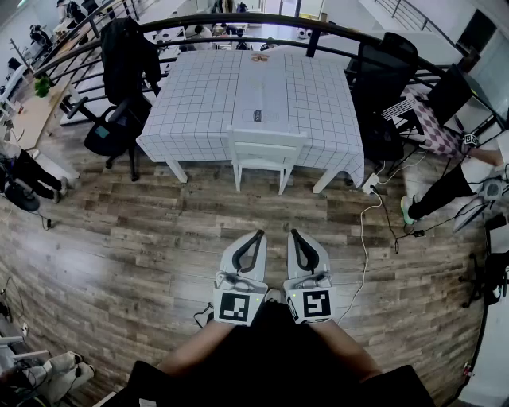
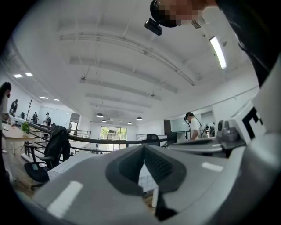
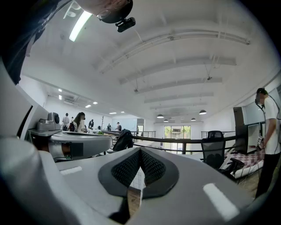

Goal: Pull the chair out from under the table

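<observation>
One white chair (image 1: 266, 153), one table (image 1: 318, 95)

Open-plan office/lab on a mezzanine: wood-plank floor (image 1: 143, 238) under the jaws, curved black railing (image 1: 262, 17) well ahead, past a grid-cloth table (image 1: 318, 103). Swivel office chair (image 1: 115, 127) ahead-left, another ahead-right. People (image 3: 79, 122) at desks far left of the jaws. Power strip (image 1: 371, 184) + cables on the floor ahead-right. Strip light (image 2: 218, 52) & pendant lamps (image 3: 202, 112) overhead.

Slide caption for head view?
Left gripper and right gripper, jaws shut, apart from the white chair tucked under the table.
</observation>
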A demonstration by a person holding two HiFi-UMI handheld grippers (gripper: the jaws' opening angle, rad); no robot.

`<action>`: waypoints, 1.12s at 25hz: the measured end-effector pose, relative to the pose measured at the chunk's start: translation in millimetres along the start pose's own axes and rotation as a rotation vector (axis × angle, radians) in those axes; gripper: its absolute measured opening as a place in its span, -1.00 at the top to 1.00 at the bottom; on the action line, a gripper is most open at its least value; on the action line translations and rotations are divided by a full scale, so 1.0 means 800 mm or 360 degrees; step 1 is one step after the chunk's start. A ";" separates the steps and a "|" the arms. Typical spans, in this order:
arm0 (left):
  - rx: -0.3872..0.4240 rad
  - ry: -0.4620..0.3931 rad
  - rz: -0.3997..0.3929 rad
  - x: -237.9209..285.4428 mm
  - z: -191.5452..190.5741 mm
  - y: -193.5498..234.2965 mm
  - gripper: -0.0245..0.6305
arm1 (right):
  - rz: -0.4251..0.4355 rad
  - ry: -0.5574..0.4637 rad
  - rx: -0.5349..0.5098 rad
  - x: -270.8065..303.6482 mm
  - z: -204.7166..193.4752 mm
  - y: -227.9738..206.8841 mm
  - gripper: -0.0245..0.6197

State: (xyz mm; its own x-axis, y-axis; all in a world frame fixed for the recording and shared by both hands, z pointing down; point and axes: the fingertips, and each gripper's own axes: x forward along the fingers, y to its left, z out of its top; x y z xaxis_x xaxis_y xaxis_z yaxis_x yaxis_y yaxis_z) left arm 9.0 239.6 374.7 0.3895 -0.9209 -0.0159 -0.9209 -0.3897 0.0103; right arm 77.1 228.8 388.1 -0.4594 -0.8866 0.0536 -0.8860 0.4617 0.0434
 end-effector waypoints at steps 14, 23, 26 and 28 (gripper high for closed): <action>0.0104 -0.0011 0.0310 -0.038 0.049 0.020 0.90 | 0.0008 -0.0050 0.0108 -0.077 0.029 -0.046 0.93; 0.0091 0.0016 0.0285 0.011 0.008 0.004 0.90 | 0.0018 0.0035 0.0076 -0.058 -0.022 -0.103 0.93; 0.0106 0.0023 0.0232 0.040 0.017 -0.022 0.90 | 0.0006 0.0053 0.0082 -0.060 -0.020 -0.134 0.93; 0.0122 0.0028 0.0217 0.067 0.011 -0.038 0.90 | 0.0006 0.0049 0.0094 -0.057 -0.029 -0.162 0.93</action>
State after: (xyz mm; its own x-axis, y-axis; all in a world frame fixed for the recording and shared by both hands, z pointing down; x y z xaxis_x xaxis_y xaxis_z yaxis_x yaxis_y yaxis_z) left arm 58.1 202.3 364.6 0.2606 -0.9654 -0.0020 -0.9634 -0.2599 -0.0651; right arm 214.0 210.0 403.4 -0.4614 -0.8832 0.0845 -0.8869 0.4618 -0.0156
